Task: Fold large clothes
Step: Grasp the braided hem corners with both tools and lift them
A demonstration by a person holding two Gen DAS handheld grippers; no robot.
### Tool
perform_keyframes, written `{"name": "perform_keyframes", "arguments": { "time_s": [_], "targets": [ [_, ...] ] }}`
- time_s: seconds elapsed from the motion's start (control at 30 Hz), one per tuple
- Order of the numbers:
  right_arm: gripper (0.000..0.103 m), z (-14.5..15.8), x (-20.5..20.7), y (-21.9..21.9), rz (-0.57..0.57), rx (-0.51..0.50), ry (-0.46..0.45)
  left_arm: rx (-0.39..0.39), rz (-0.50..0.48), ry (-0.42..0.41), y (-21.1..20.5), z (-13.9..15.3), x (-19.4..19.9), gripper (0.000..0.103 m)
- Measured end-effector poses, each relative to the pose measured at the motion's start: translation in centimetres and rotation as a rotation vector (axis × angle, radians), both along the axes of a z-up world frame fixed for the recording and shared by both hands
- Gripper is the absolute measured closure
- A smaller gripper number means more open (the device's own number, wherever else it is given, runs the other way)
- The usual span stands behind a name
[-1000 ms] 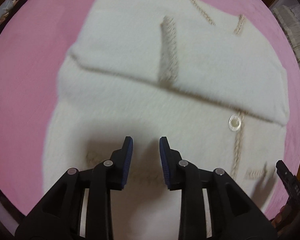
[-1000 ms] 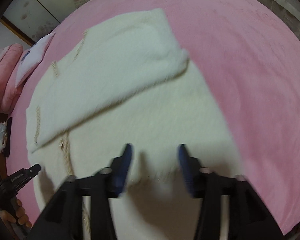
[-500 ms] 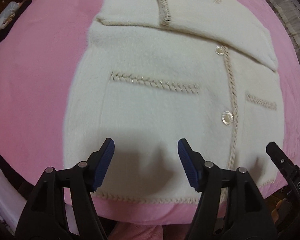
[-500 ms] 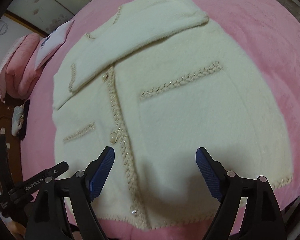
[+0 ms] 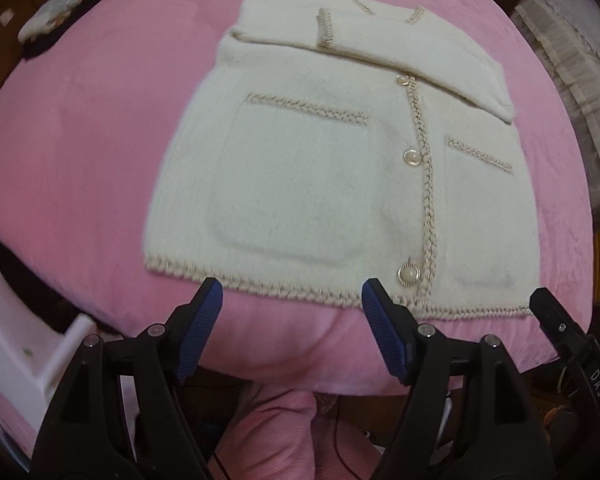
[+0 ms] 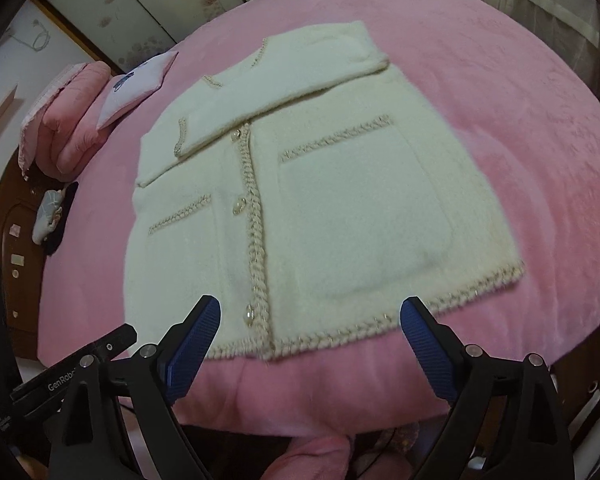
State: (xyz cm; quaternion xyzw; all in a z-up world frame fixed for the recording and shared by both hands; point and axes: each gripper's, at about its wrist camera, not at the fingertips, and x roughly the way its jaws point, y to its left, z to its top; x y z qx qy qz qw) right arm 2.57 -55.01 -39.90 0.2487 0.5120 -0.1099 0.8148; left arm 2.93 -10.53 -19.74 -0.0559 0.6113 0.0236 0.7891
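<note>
Both tools have drawn back from over the cream cardigan (image 5: 340,168) to the bed's near edge; a second ago they hung above its middle. Left tool (image 5: 292,330): jaws spread and opening, nothing between them. Right tool (image 6: 310,346): jaws wider, opening too, likewise empty. Cardigan lies flat on the pink bedspread (image 5: 80,128), sleeves folded across the chest, hem toward the tools. Left view alone shows a white plastic piece (image 5: 16,344) at lower left and pale curtains (image 5: 572,64) at right. Right view alone shows a folded pink quilt (image 6: 72,116), a white pillow (image 6: 136,88) and floral wall panels (image 6: 148,4).
</note>
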Motion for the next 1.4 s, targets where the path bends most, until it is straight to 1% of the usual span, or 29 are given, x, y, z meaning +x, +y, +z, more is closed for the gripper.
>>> {"name": "perform_keyframes", "arguments": {
  "time_s": [0.13,0.2,0.3,0.33,0.37,0.4,0.5,0.53,0.6,0.63,0.67,0.73,0.83,0.9,0.97,1.0,1.03,1.07,1.1,1.13,1.17,1.2,1.23,1.3,1.4],
  "targets": [
    [0.010,-0.4,-3.2,-2.0,-0.083,0.090,-0.034,-0.062,0.110,0.013,2.5,-1.3,-2.2,0.030],
    [0.010,-1.0,-5.2,-3.4,-0.144,0.153,-0.035,-0.085,0.158,-0.018,3.9,-2.0,-3.1,0.030],
    [0.010,-2.5,-8.2,-5.6,-0.245,0.254,-0.031,-0.091,0.223,-0.062,6.1,-3.5,-4.1,0.028],
    [0.011,-3.0,-8.8,-6.3,-0.268,0.270,-0.028,-0.095,0.250,-0.074,6.9,-4.1,-4.4,0.028],
    [0.014,-3.6,-9.5,-7.0,-0.293,0.282,-0.027,-0.100,0.274,-0.080,7.5,-4.7,-4.5,0.028],
    [0.021,-4.0,-10.3,-7.7,-0.315,0.287,-0.030,-0.104,0.307,-0.085,8.4,-5.4,-4.7,0.028],
    [0.034,-5.5,-11.8,-9.7,-0.373,0.263,-0.026,-0.115,0.389,-0.097,10.3,-7.7,-4.9,0.028],
    [0.036,-6.1,-12.0,-10.5,-0.384,0.246,-0.036,-0.118,0.402,-0.104,10.7,-8.5,-4.9,0.028],
    [0.047,-7.0,-12.2,-11.6,-0.400,0.223,-0.039,-0.117,0.423,-0.108,11.5,-9.9,-4.6,0.028],
    [0.051,-7.7,-12.0,-12.5,-0.415,0.214,-0.033,-0.116,0.432,-0.102,11.8,-10.7,-4.4,0.028],
    [0.056,-8.2,-12.0,-12.9,-0.422,0.207,-0.023,-0.109,0.443,-0.085,12.0,-11.4,-4.1,0.028],
    [0.058,-9.2,-11.9,-14.0,-0.428,0.193,-0.009,-0.120,0.468,-0.055,12.6,-12.6,-3.4,0.028],
    [0.060,-10.6,-11.4,-15.6,-0.449,0.182,-0.019,-0.151,0.526,-0.055,13.4,-14.0,-2.3,0.028],
    [0.060,-11.3,-11.5,-16.1,-0.467,0.188,-0.030,-0.161,0.553,-0.065,13.8,-14.4,-1.5,0.028],
    [0.060,-11.5,-11.2,-16.6,-0.492,0.201,-0.045,-0.178,0.552,-0.067,14.0,-14.6,-0.5,0.028],
    [0.063,-11.5,-11.0,-16.8,-0.499,0.205,-0.048,-0.181,0.550,-0.067,13.9,-14.8,0.0,0.029],
    [0.067,-11.4,-10.9,-17.0,-0.500,0.207,-0.056,-0.186,0.545,-0.074,13.9,-14.7,0.4,0.037],
    [0.074,-11.2,-10.7,-17.1,-0.494,0.211,-0.068,-0.196,0.535,-0.090,13.9,-14.4,0.8,0.048],
    [0.082,-11.2,-11.0,-17.3,-0.489,0.217,-0.075,-0.209,0.522,-0.100,13.8,-14.0,1.3,0.054],
    [0.083,-10.9,-10.9,-17.3,-0.484,0.228,-0.087,-0.239,0.504,-0.114,13.7,-13.8,1.7,0.072],
    [0.084,-10.5,-10.9,-17.3,-0.477,0.234,-0.104,-0.267,0.488,-0.125,13.6,-13.8,2.0,0.085],
    [0.085,-10.3,-11.0,-16.7,-0.472,0.234,-0.113,-0.290,0.468,-0.131,13.4,-13.7,2.4,0.087],
    [0.085,-9.8,-10.7,-16.5,-0.457,0.235,-0.126,-0.298,0.449,-0.127,13.0,-13.4,2.9,0.087],
    [0.086,-8.7,-9.7,-15.1,-0.436,0.232,-0.140,-0.288,0.416,-0.135,12.1,-12.2,3.9,0.088],
    [0.086,-6.6,-7.9,-13.9,-0.396,0.258,-0.175,-0.349,0.376,-0.186,11.2,-9.7,4.9,0.089]
  ]
}}
